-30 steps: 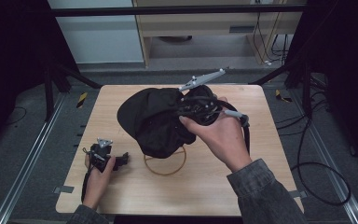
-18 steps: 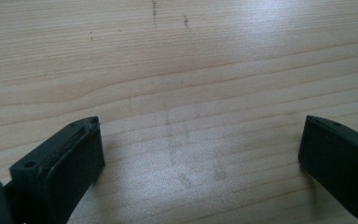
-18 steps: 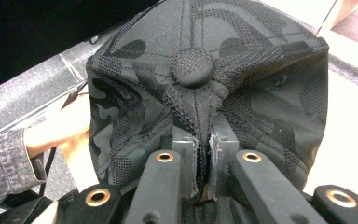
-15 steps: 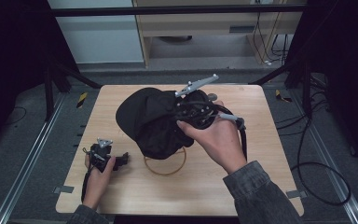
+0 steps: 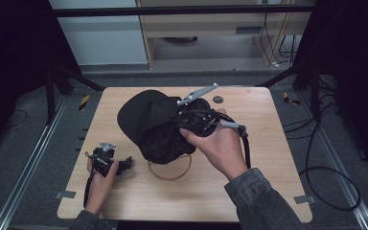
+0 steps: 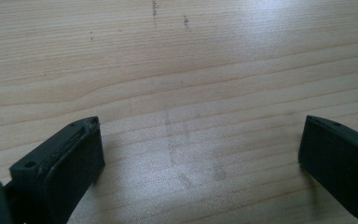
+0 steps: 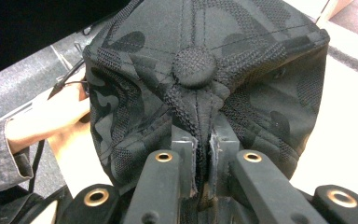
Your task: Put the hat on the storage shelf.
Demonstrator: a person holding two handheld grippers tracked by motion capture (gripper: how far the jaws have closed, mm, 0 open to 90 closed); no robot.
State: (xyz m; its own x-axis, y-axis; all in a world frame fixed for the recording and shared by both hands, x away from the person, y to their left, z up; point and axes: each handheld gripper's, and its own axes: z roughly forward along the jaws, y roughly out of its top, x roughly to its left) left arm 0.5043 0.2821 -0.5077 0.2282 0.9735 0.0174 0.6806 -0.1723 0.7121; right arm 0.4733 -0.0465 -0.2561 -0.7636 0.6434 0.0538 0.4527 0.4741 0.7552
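The right gripper (image 5: 184, 125) has sunk a little, clamped on the one black cap (image 5: 148, 122), while the left gripper (image 5: 106, 160) rests wide open beside one ring (image 5: 169, 175).

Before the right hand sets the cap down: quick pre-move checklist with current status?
1. Grip on the cap: ok. The right gripper is shut on a pinch of fabric just below the crown button.
2. Cap clear of the table: cannot tell. Its lower edge hangs close to the wood in the high view.
3. Landing spot: not ok. A wooden ring lies on the table right under the cap's lower edge.
4. Left gripper out of the way: ok. It sits at the table's near left corner, apart from the cap.
5. Left gripper free: ok. Jaws wide open over bare wood, nothing between them.
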